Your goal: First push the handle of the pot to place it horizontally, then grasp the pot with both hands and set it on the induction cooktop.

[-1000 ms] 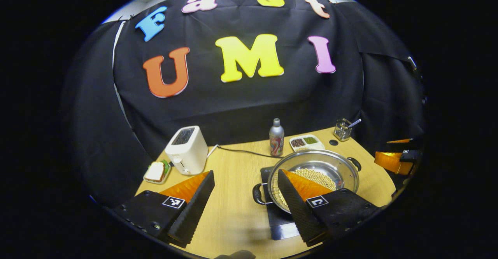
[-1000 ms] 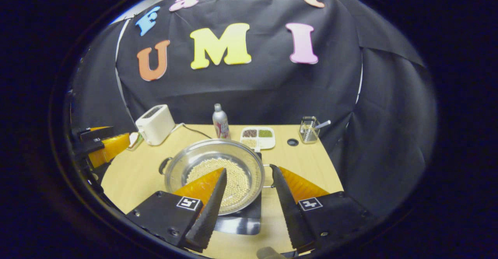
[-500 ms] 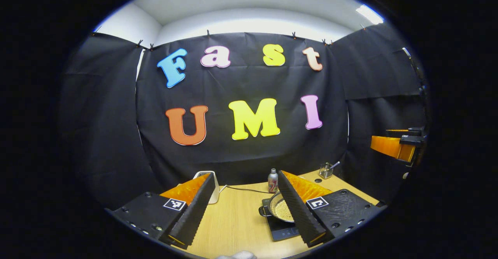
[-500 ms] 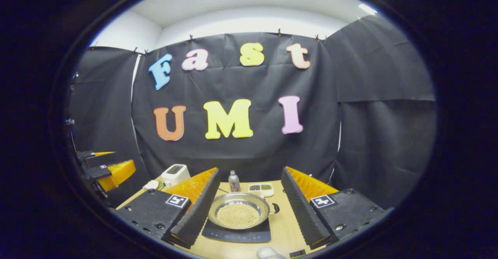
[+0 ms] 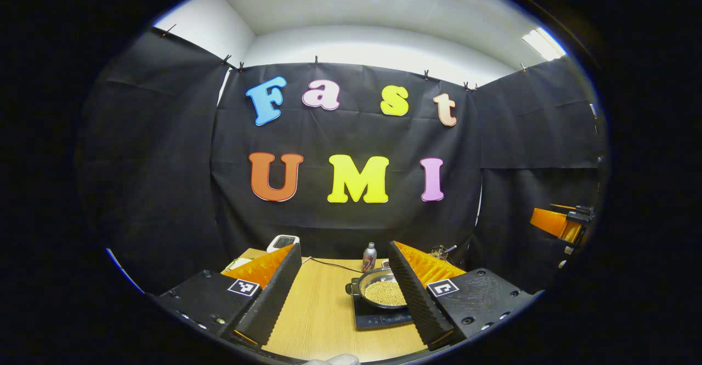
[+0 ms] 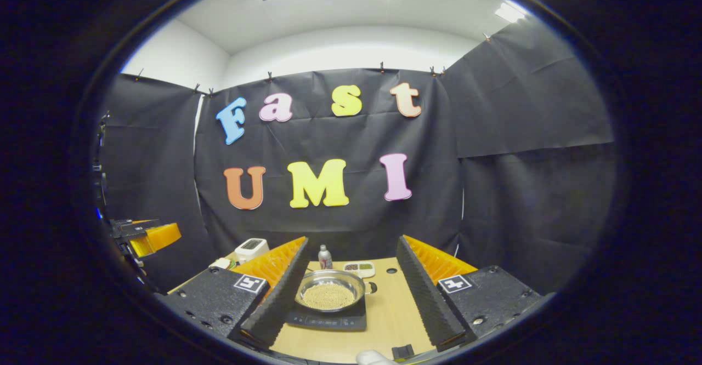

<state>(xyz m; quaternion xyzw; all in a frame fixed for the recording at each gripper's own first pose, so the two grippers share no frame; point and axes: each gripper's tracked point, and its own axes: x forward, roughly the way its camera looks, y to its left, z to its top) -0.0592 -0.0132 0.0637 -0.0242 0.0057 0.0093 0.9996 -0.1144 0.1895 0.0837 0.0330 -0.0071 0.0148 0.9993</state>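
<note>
We judge the placing step finished: the round steel pot (image 6: 331, 290), filled with pale beans, sits on the flat black induction cooktop (image 6: 328, 320) near the middle of the light wooden worktop (image 6: 392, 304). Both tools hang well back from it. The left gripper (image 5: 344, 292) has its fingers wide apart on nothing, and so has the right gripper (image 6: 351, 294) (the pot shows between them, far off). Its side handle (image 5: 351, 288) looks level. No further move seems called for beyond keeping clear of the white toaster (image 6: 251, 249) and small bottle (image 6: 324, 257).
</note>
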